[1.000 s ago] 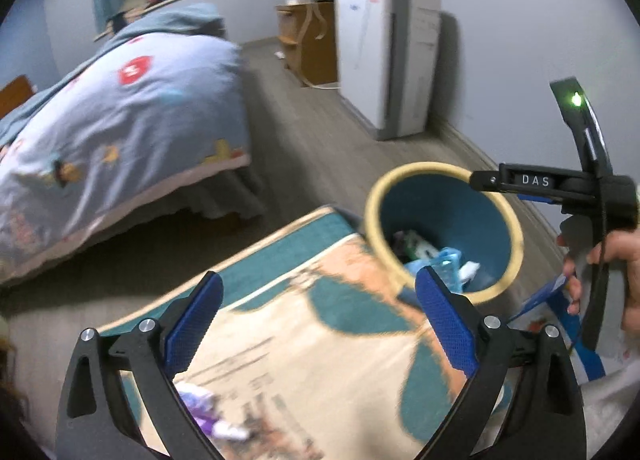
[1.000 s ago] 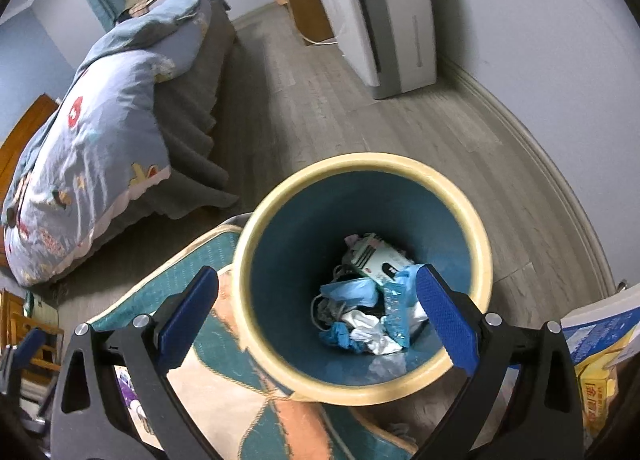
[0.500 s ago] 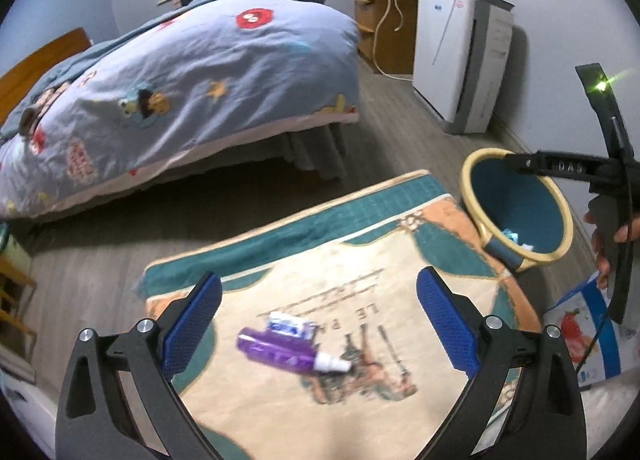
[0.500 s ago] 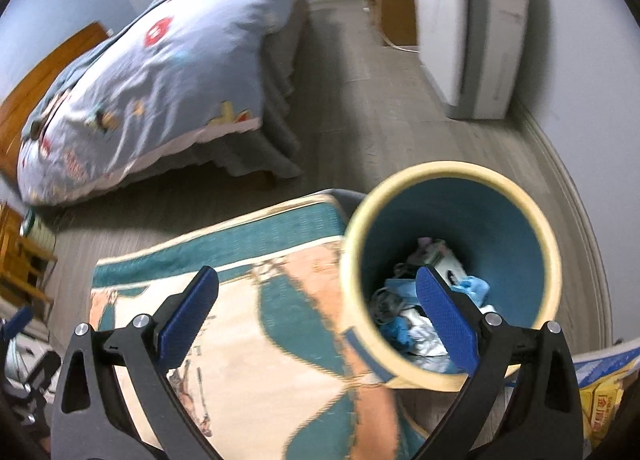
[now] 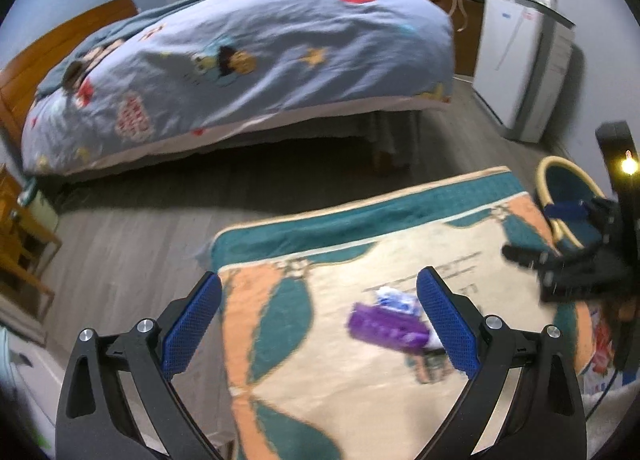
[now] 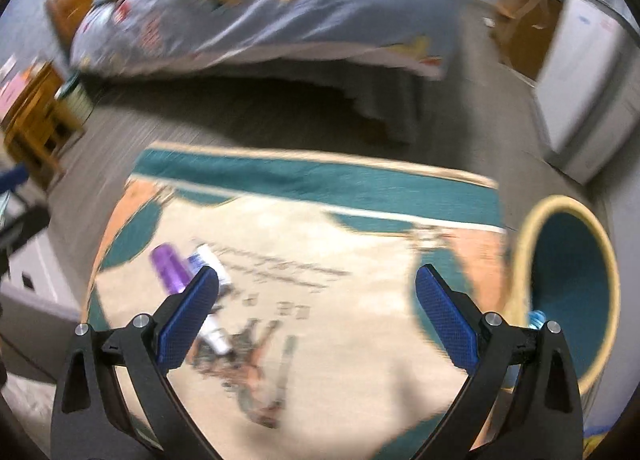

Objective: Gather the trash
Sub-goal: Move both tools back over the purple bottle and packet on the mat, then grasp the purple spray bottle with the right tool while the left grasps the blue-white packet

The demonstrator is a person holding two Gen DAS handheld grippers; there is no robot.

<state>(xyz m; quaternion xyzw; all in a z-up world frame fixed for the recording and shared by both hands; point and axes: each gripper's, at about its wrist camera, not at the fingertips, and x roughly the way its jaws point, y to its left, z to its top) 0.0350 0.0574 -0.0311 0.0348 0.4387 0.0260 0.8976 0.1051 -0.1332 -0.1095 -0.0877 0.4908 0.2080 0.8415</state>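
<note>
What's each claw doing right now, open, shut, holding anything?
Left claw: open, holding nothing.
Right claw: open, holding nothing.

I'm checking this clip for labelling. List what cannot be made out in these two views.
- Purple tube: its cap end is hidden behind a finger of the left gripper in the left wrist view; print blurred.
- White tube: partly behind a finger of the right gripper in the right wrist view, motion-blurred.
- Bin: contents hidden by its wall in both views.
- Rug lettering: too blurred to read.
</note>
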